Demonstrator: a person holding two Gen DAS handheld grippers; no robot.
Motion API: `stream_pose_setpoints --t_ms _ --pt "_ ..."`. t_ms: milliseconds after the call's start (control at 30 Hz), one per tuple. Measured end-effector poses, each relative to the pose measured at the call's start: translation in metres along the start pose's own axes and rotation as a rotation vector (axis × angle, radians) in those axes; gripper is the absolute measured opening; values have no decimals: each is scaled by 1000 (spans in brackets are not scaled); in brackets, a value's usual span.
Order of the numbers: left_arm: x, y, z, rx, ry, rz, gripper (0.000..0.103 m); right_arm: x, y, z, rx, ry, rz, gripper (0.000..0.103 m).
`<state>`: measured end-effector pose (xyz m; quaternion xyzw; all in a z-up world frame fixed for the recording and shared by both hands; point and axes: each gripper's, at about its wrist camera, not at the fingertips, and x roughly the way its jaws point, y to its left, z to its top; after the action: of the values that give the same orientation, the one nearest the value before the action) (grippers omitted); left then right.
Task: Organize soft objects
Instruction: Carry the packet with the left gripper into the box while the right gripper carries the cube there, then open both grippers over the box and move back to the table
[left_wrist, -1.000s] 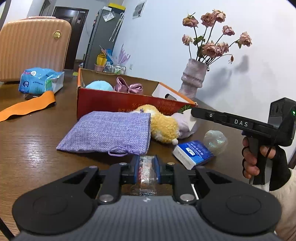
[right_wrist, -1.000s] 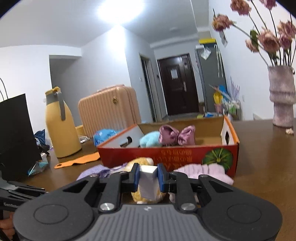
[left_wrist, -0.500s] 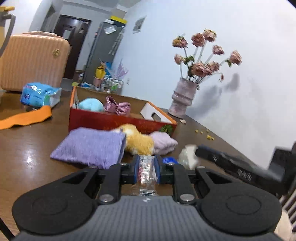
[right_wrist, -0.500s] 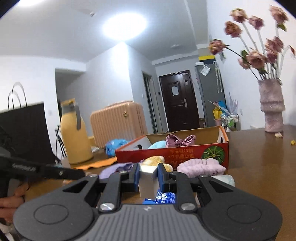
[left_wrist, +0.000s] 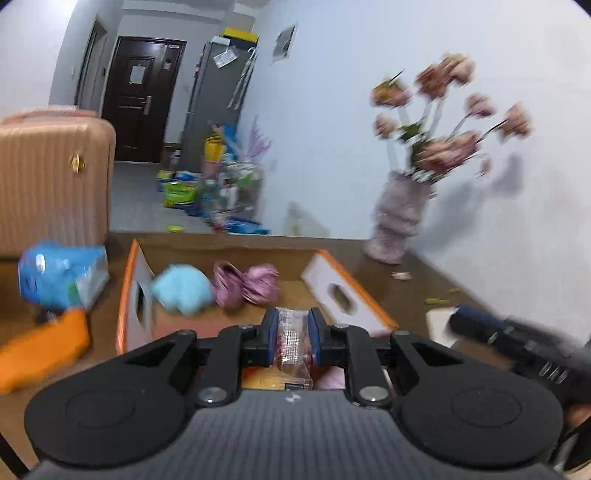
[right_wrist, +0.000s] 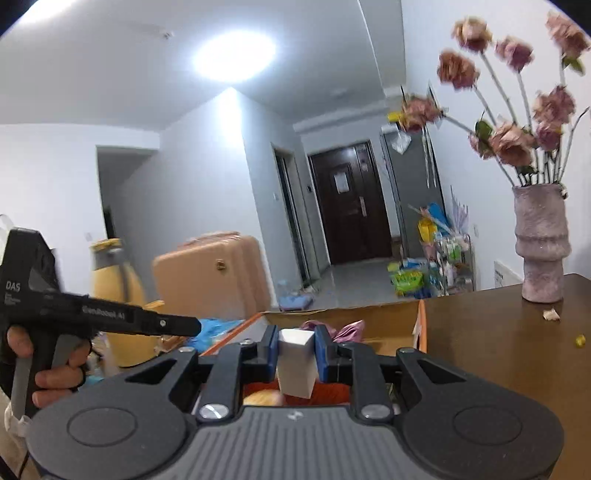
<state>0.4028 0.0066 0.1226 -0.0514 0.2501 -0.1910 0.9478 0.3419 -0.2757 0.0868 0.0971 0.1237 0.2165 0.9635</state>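
Observation:
My left gripper (left_wrist: 293, 334) is shut on a clear crinkly packet (left_wrist: 293, 347) and hangs just in front of the open cardboard box (left_wrist: 135, 280). A light blue plush (left_wrist: 183, 290) and a mauve bow (left_wrist: 245, 282) lie inside that box. My right gripper (right_wrist: 296, 349) is shut on a white block (right_wrist: 296, 363), held above the near side of the same box (right_wrist: 419, 325), where the mauve bow (right_wrist: 347, 328) shows. A yellow plush (right_wrist: 260, 398) peeks out below the block. Each gripper also shows in the other's view: right gripper body (left_wrist: 517, 347), left gripper body (right_wrist: 92, 314).
A mauve vase of dried flowers (left_wrist: 397, 218) stands on the wooden table (right_wrist: 498, 354) at the right, with crumbs nearby. A blue tissue pack (left_wrist: 59, 273) and an orange strip (left_wrist: 44, 347) lie left of the box. A peach suitcase (left_wrist: 48, 177) and a yellow flask (right_wrist: 118, 295) stand behind.
Both grippers rose and moved toward the box with their loads still held. The purple pouch and the blue pack on the table dropped out of sight below; the box interior now shows.

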Motion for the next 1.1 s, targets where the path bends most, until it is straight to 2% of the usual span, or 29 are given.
stream_pose_setpoints --t_ms 67,167,233,367,400,433,467,500,567,633,667,867,1100 --pt "37 17 17 5 34 82 18 40 -22 18 33 54 -13 20" --pt "84 49 26 -7 103 166 18 105 -55 36 87 162 -57 20" --pt "111 66 25 -10 154 187 18 148 -69 43 59 217 -120 20" --pt "142 82 17 40 181 248 20 228 -87 50 4 296 -220 20" --pt "147 85 15 45 186 259 22 246 -90 50 -6 316 -238 21" --pt "151 89 14 52 191 269 29 262 -94 48 -12 340 -258 24" --pt "155 92 13 59 194 275 43 275 -95 46 -21 364 -274 27" --pt "157 95 11 65 193 288 52 284 -96 43 -34 379 -297 33" --pt "157 98 6 74 181 272 52 300 -96 37 -53 426 -341 47" --pt "155 100 6 65 174 263 53 302 -95 38 -58 419 -346 51" --pt "155 101 6 61 176 258 53 302 -94 38 -61 409 -346 56" --pt "153 101 9 43 167 254 55 297 -86 35 -105 380 -333 57" --pt "100 82 24 68 104 247 60 249 -57 54 -170 341 -289 57"
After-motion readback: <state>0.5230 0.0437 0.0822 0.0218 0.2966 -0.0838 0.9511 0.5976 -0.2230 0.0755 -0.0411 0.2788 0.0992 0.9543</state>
